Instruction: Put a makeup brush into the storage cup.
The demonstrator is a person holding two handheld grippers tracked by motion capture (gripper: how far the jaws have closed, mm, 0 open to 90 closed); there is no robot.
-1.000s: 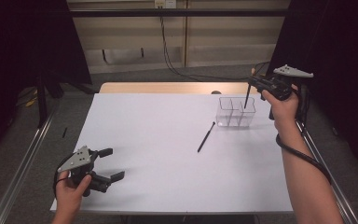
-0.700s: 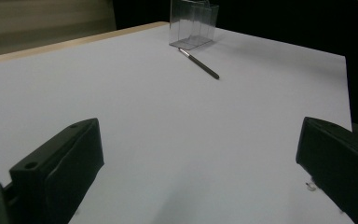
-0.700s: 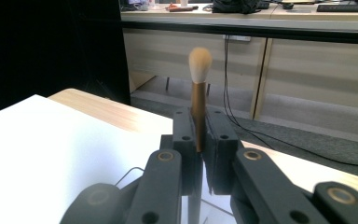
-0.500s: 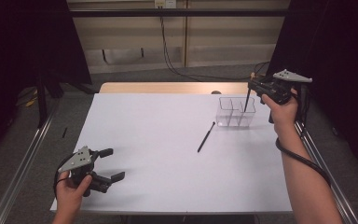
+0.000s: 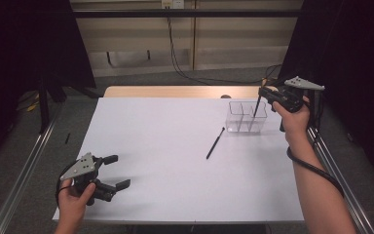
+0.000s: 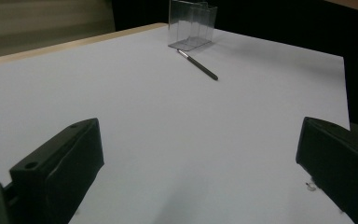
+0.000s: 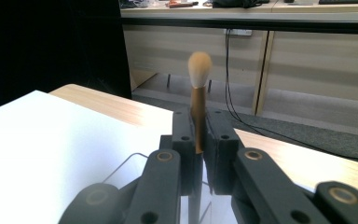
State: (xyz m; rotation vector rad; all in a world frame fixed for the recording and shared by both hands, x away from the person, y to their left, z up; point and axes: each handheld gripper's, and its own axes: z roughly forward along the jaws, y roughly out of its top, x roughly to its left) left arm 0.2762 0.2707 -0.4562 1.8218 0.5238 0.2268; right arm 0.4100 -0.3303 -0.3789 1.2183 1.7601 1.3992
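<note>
The brush (image 7: 198,100), bristles up, stands pinched in the closed right gripper (image 5: 265,93) above the clear divided box (image 5: 246,117) near the table's (image 5: 165,146) far right corner, while the left gripper (image 5: 111,171) rests wide open and empty at the near left corner.

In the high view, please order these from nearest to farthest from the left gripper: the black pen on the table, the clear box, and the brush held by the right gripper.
Measured from the left gripper, at the table's near left:
1. Black pen, lying mid-table toward the right.
2. Clear box, far right, beyond the pen.
3. Brush, held upright over the clear box's far right part by the right gripper.
</note>
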